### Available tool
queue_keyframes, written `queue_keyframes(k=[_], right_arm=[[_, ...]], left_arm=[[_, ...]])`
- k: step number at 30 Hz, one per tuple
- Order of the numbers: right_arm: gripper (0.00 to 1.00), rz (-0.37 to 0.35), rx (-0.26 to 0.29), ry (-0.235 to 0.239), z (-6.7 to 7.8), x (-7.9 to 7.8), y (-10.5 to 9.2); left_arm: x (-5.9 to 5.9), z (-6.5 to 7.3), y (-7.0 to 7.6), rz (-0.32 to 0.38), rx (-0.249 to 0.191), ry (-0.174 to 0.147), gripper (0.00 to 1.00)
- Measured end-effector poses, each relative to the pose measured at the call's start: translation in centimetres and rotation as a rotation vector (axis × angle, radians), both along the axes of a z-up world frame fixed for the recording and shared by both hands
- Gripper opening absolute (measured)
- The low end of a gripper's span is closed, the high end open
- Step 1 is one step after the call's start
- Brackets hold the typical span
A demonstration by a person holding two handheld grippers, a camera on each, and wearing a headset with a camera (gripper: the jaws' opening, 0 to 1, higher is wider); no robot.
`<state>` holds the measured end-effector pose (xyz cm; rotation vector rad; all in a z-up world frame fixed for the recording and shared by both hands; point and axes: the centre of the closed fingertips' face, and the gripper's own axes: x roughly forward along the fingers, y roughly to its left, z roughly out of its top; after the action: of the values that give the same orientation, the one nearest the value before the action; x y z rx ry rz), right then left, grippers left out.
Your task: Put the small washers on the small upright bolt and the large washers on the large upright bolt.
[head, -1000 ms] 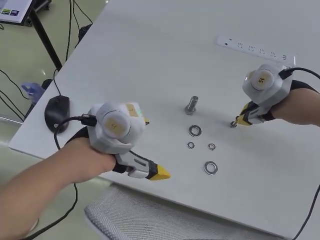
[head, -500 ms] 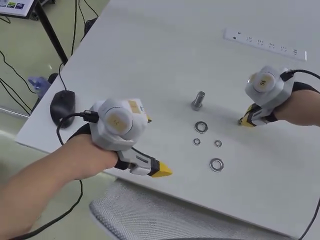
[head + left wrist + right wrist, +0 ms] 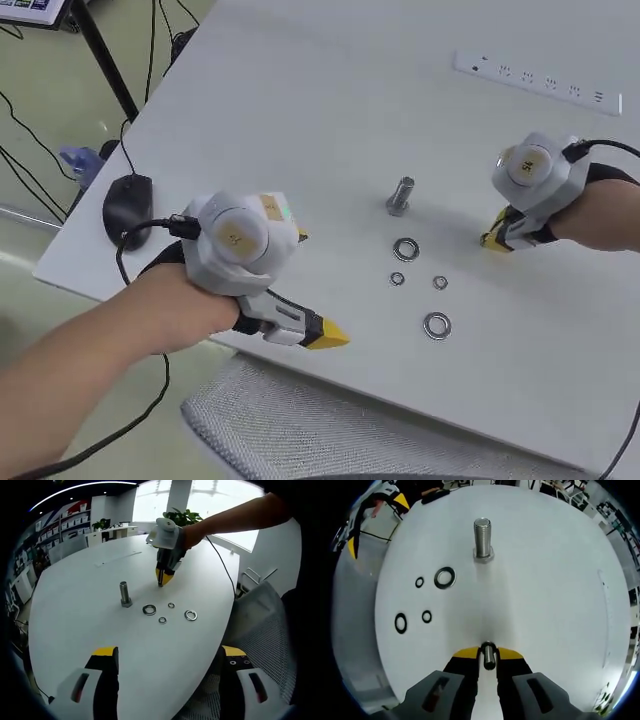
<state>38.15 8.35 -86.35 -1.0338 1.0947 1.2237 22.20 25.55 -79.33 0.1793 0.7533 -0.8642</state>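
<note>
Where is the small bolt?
The small bolt is clamped in the right gripper, on the table, right of the large bolt in the head view.

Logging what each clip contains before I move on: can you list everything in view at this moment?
table: 1, white, under everything
large bolt: 1, silver, upright mid-table
small bolt: 1, silver, clamped in the right tongs
large washers: 2, silver, flat; one beside the large bolt, one nearer the table's front edge
small washers: 2, silver, flat between the large ones
power strip: 1, white, far side of table
mouse: 1, black, corded, left edge of table
chair: 1, grey mesh, at the front edge
left tongs: yellow-tipped, open, empty
right tongs: yellow-tipped, shut on the small bolt
hands: 2, left, right
</note>
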Motion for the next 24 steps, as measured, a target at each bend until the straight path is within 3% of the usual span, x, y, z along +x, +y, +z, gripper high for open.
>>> queue_keyframes(k=[16, 24], right_arm=[[0.14, -0.001, -0.001, 0.006, -0.1, 0.18, 0.28], [0.19, 0.004, 0.002, 0.011, -0.18, -0.02, 0.48]], left_arm=[[-0.22, -0.19, -0.23, -0.022, 0.004, 0.015, 0.81], [-0.38, -0.21, -0.15, -0.025, 0.005, 0.018, 0.8]])
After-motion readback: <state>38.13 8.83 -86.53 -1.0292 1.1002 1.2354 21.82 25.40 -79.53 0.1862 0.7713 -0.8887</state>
